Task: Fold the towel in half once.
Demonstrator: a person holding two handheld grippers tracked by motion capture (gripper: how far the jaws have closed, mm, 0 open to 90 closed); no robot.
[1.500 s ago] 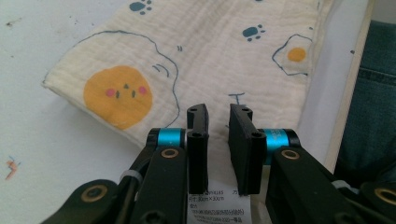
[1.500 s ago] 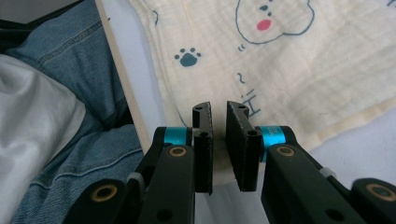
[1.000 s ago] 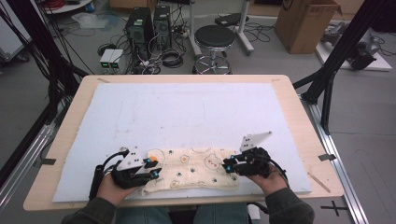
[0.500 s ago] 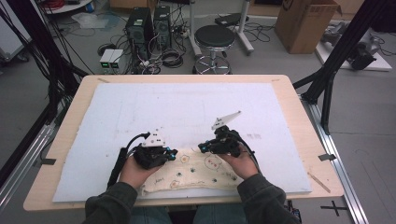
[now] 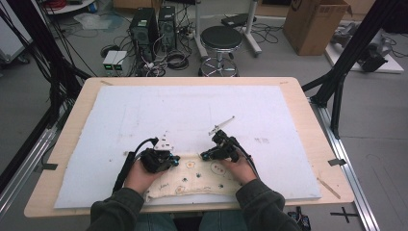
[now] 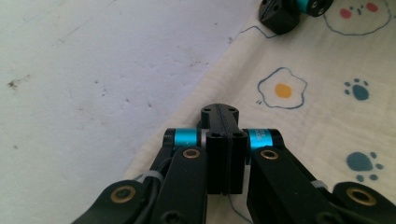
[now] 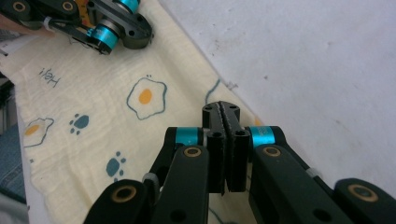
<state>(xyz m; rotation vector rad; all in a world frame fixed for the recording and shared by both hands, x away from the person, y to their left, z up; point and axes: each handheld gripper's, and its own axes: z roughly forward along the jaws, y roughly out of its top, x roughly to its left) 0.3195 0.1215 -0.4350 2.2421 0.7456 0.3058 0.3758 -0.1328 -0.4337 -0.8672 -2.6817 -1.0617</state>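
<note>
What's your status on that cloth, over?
Left gripper shut on the printed cloth at its far edge. Right gripper shut on the same edge. Cloth lies on the white mat; nothing in the way.

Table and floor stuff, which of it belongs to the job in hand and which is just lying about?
In the job:
patterned cloth
left gripper
right gripper
white mat

Lying about:
stool
cardboard box
computer towers
</note>
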